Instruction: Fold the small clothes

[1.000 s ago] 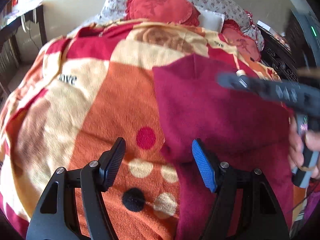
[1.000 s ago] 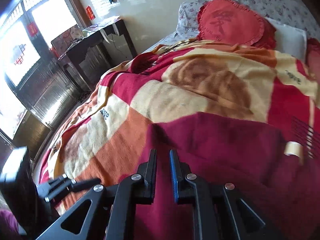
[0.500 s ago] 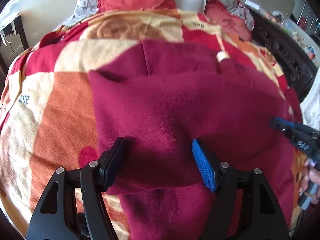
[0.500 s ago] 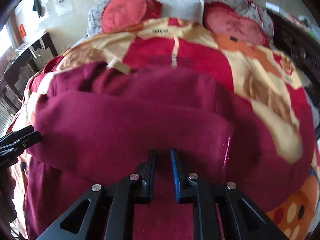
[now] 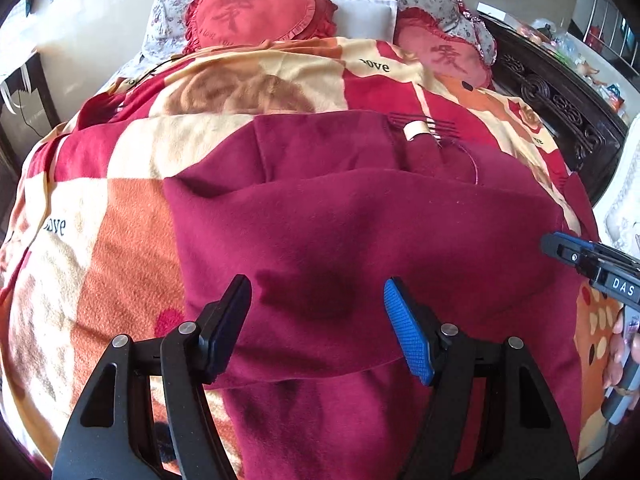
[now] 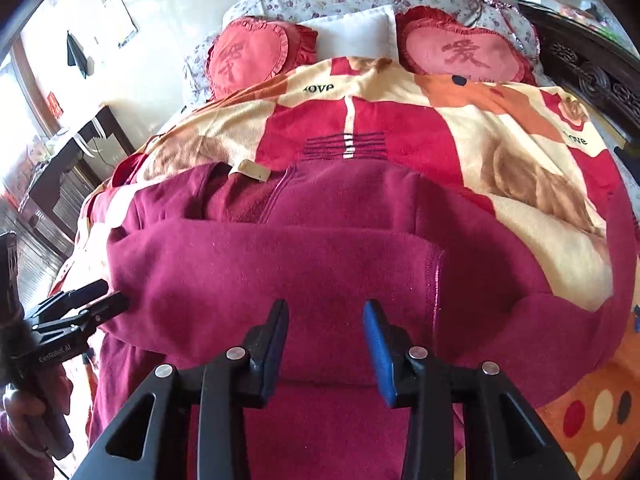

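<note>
A dark red fleece garment lies on the bed, its near part folded over towards the pillows, with a beige label near its far edge. It also shows in the right wrist view. My left gripper is open and empty, just above the near fold edge. My right gripper is open and empty over the same fold. The right gripper shows at the right edge of the left wrist view. The left gripper shows at the left of the right wrist view.
The garment rests on a patterned red, orange and cream blanket. Two red heart cushions and a white pillow lie at the head. A dark carved bed frame runs along the right. A dark table stands left of the bed.
The right gripper was shut on the garment and carried it over into a fold; it has now opened and let go. The left gripper stayed open and moved over the garment.
</note>
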The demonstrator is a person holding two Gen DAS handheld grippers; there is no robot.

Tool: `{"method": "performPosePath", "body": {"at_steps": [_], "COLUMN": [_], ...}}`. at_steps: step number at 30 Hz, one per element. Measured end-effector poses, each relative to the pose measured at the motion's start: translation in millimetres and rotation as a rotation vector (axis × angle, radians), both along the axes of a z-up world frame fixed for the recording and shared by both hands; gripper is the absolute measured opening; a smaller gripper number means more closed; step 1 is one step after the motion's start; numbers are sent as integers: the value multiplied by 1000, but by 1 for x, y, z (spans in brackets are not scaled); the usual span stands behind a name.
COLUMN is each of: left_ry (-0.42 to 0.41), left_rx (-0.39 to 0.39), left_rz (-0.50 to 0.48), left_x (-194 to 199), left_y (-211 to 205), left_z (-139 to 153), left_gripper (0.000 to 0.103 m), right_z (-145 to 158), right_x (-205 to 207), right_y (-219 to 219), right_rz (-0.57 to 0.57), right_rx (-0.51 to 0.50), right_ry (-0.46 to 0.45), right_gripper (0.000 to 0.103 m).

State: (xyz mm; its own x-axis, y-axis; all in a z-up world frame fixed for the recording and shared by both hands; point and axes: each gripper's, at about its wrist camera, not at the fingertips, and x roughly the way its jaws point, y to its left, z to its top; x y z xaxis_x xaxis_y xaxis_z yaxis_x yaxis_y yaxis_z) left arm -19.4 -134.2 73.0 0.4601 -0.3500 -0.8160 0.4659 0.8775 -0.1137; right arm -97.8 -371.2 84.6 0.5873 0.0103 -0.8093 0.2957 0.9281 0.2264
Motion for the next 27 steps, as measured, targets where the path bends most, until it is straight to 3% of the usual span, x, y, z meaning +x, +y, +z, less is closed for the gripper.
{"method": "performPosePath", "body": {"at_steps": [10, 20, 24, 27], "left_ry": [22, 21, 22, 27], "left_rx": [33, 4, -30, -49], "left_rz": [4, 12, 21, 23], "left_x": [1, -3, -5, -6], "left_y": [-14, -8, -2, -1], "left_z": [-17, -11, -3, 0], "left_gripper": [69, 69, 69, 69], "right_z": [-20, -14, -1, 3], "right_x": [-4, -6, -15, -17], "right_y": [-3, -1, -23, -52], "right_rz": [-4, 9, -59, -131], "right_rx": [-7, -22, -25, -52], "right_ry": [44, 28, -9, 14], "right_gripper": [40, 44, 44, 45]}}
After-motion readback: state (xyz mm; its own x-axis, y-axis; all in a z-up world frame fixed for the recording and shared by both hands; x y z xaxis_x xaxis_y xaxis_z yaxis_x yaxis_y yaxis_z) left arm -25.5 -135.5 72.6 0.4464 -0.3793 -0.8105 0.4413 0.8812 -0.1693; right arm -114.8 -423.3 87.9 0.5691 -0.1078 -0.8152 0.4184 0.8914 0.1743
